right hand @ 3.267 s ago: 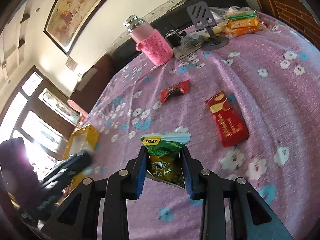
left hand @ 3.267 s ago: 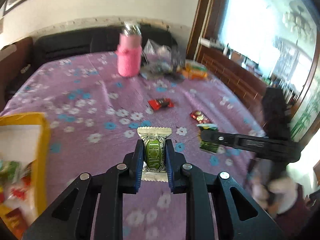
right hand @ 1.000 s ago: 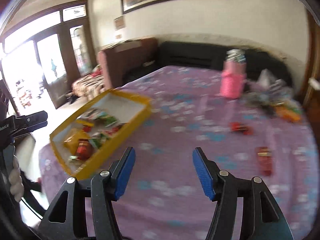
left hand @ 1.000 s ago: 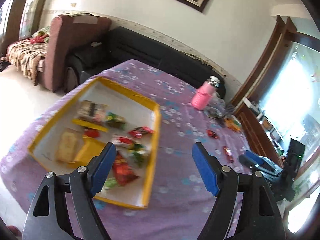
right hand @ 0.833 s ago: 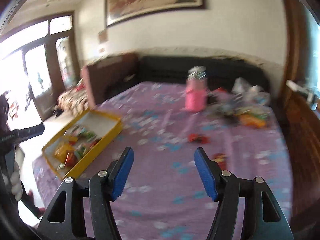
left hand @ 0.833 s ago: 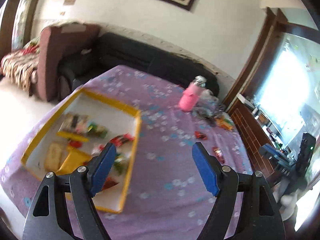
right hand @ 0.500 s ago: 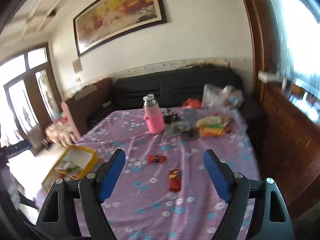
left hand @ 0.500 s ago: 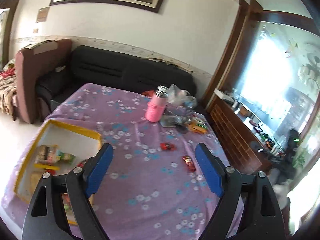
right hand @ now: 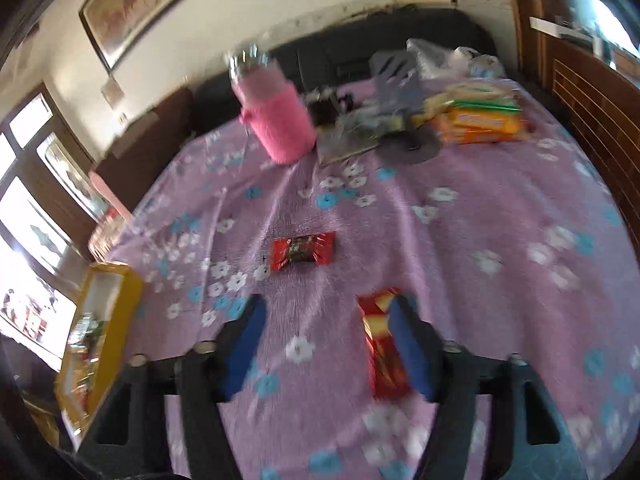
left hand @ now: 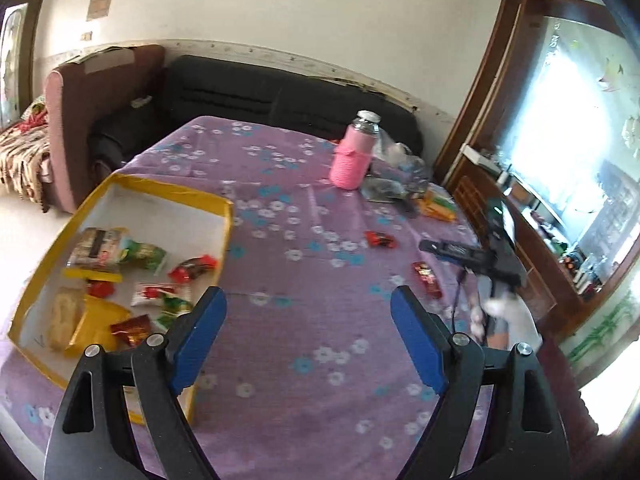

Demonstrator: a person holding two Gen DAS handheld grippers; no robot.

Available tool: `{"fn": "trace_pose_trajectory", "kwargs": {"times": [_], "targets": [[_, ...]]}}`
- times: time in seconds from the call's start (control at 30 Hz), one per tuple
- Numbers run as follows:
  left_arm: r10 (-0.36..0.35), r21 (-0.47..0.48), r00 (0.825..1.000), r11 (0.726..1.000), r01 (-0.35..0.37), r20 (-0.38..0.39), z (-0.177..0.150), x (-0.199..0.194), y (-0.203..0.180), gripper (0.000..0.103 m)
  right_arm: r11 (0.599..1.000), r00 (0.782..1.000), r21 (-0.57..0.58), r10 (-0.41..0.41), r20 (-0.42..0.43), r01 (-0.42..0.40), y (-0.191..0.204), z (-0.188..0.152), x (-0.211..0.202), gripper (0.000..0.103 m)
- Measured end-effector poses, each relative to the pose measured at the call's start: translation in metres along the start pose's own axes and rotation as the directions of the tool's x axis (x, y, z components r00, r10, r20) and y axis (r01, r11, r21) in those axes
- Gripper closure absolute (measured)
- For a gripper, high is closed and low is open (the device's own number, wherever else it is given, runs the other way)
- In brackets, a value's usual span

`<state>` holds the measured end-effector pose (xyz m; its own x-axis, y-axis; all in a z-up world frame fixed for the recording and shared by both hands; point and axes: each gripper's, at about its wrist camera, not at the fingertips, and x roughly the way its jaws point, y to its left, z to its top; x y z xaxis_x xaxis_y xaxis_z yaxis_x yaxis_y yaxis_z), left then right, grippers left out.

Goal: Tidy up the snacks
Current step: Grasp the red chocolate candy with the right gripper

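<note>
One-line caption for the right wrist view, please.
Right gripper, jaws closing, above a red-and-gold snack packet on the purple floral tablecloth.

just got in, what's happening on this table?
A person with a gripper in each hand is sorting snacks into the yellow tray, which already holds several packets. Both grippers are empty. The left gripper hangs wide open above the cloth. The right gripper is over the long red packet, jaws closing, one pad at its edge, not gripping it. A small red candy lies loose beyond it, nearer the pink bottle.
</note>
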<state>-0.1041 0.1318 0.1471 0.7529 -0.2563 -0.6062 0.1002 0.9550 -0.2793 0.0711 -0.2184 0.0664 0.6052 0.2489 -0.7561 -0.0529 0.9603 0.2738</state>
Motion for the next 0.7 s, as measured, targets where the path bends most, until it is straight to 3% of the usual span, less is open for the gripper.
{"fn": "trace_pose_trajectory", "kwargs": {"times": [0.1,0.23,0.47,0.7], "targets": [[0.072,0.033,0.997,0.997,-0.072,0.003,-0.005,0.005,0.007,0.018,0.995,0.996,-0.06,-0.085,-0.018,0.084,0.022,0.018,0.037,0.06],[0.161,0.068,0.987,0.985,-0.16,-0.001,-0.011,0.015,0.014,0.018,0.992,0.993,-0.051,-0.116,-0.03,0.115,0.037,0.04,0.069,0.057],[0.215,0.075,0.977,0.974,-0.213,-0.015,-0.017,0.027,0.023,0.018,0.97,0.97,-0.115,-0.225,-0.098,0.213,0.054,0.051,0.121,0.06],[0.234,0.07,0.972,0.97,-0.232,-0.02,-0.021,0.024,0.026,0.018,0.956,0.96,-0.172,-0.258,-0.107,0.237,0.068,0.037,0.122,0.059]]}}
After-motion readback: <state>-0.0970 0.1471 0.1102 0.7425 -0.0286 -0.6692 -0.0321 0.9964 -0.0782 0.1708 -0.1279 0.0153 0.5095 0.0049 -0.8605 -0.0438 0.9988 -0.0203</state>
